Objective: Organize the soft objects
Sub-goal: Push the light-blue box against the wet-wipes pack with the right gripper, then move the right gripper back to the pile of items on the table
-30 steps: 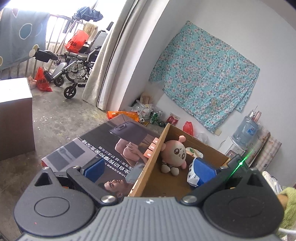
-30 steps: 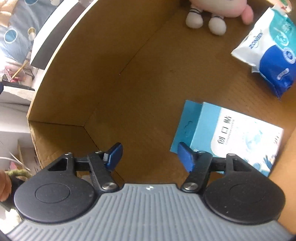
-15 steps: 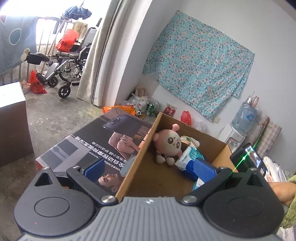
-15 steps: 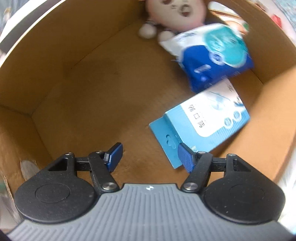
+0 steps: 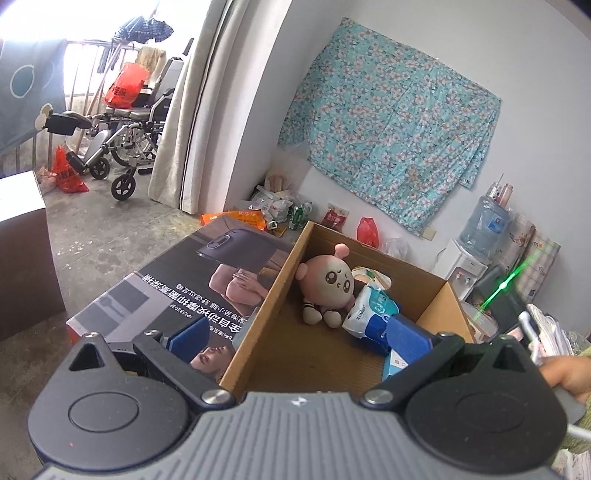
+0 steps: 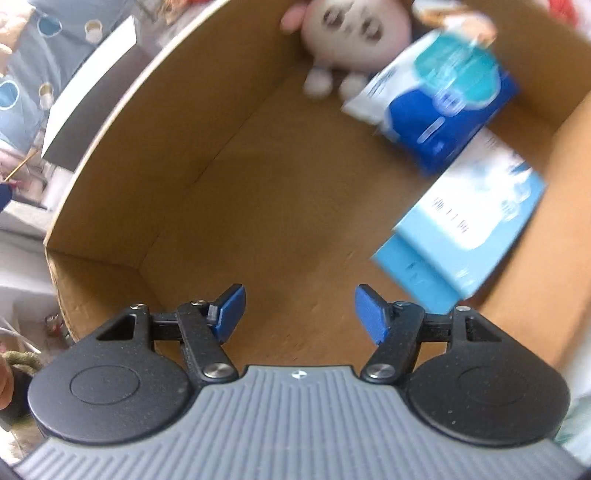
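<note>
Hovered w/ right gripper [image 6: 299,310] wide & empty over cardboard box [image 6: 155,122], plush doll [image 6: 354,33], tissue pack [image 6: 439,107] & plaster box [image 6: 465,225] along far/right walls; probably between placements, next pick elsewhere.

Readable only upside-down Chinese print and the code "PM3303F" on the large printed box [image 5: 192,291], and "ZONBEN" on the white-and-blue soft pack [image 5: 364,314]; blurred, unreadable characters on the light blue box [image 6: 469,229].

Daylight glare blows out the balcony [image 5: 74,33]; right wrist view motion-blurred; fisheye edges curve.
</note>
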The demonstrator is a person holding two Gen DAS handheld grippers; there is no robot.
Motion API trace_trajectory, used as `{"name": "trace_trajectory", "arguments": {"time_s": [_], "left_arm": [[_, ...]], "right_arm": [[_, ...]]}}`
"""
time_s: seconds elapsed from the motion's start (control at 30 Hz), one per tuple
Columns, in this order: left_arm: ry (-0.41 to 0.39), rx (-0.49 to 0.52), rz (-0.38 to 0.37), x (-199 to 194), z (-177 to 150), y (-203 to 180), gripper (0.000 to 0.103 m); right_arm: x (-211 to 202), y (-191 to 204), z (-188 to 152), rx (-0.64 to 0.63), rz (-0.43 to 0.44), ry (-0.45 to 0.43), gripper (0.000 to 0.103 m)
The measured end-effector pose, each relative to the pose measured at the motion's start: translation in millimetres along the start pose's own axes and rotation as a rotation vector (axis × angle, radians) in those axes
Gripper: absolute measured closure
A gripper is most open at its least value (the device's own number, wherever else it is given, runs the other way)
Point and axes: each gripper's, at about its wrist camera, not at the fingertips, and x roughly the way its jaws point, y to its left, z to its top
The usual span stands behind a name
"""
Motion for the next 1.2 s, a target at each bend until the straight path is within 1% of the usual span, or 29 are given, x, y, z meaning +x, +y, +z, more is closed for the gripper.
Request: {"name": "trace_trajectory", "arguments": {"time_s": [0.07, 0.13, 0.17, 0.23, 0.3, 0.33, 0.43, 0.57, 0.6, 0.7, 0.87, 0.93, 0.97, 1.0, 1.03, 1.07, 1.1, 1.13, 1.2], "left_arm": [[0.002, -0.008, 0.001, 0, 0, 1, 0.001], [0.003, -0.014, 0.000, 0, -1, 2, 0.001], [0.004, -0.014, -0.001, 0, -1, 3, 0.001], [0.003, -0.010, -0.001, -1, -1, 3, 0.000], [0.000, -0.009, 0.002, 0, -1, 4, 0.000], [-0.001, -0.007, 0.003, 0, -1, 4, 0.000], [0.000, -0.009, -0.001, 0, -2, 4, 0.000], [0.006, -0.006, 0.001, 0, -2, 5, 0.001], [0.007, -0.004, 0.000, 1, -2, 4, 0.001], [0.007, -0.005, -0.003, 1, -2, 4, 0.001], [0.010, -0.006, -0.014, 1, -6, -1, 0.001], [0.009, 0.000, -0.016, 1, -8, -4, 0.000], [0.009, 0.004, -0.018, 1, -8, -5, 0.000], [0.007, 0.008, -0.022, 0, -9, -7, 0.000], [0.005, 0.013, -0.026, -1, -10, -9, 0.000], [0.002, 0.019, -0.033, -2, -11, -11, 0.001], [-0.003, 0.026, -0.043, -5, -14, -14, 0.000], [-0.009, 0.034, -0.058, -8, -16, -17, 0.000], [-0.026, 0.054, -0.102, -16, -21, -24, 0.000]], "right_arm": [[14, 1, 5, 0.006, -0.037, 0.044, 0.037], [26, -1, 15, 0.011, -0.136, 0.042, 0.037], [28, -3, 19, 0.013, -0.174, 0.032, 0.036], [23, -9, 29, 0.049, -0.196, -0.002, 0.036], [16, -9, 38, 0.023, -0.282, -0.059, 0.036], [14, -12, 41, 0.040, -0.287, -0.068, 0.036], [12, -24, 47, 0.114, -0.249, -0.087, 0.036], [19, -36, 48, 0.136, -0.267, -0.134, 0.036], [16, -34, 45, 0.133, -0.270, -0.147, 0.036], [6, -30, 42, 0.109, -0.320, -0.176, 0.036], [0, -32, 45, 0.131, -0.290, -0.186, 0.036], [-8, -29, 43, 0.138, -0.276, -0.206, 0.036], [-13, -28, 40, 0.132, -0.265, -0.219, 0.032], [-11, -36, 41, 0.130, -0.250, -0.236, 0.029], [-21, -36, 36, 0.138, -0.219, -0.257, 0.024], [-28, -37, 34, 0.150, -0.173, -0.278, 0.024], [-43, -39, 28, 0.164, -0.103, -0.309, 0.024], [-62, -41, 16, 0.175, -0.012, -0.351, 0.023], [-97, -44, -12, 0.182, 0.098, -0.443, 0.019]]}}
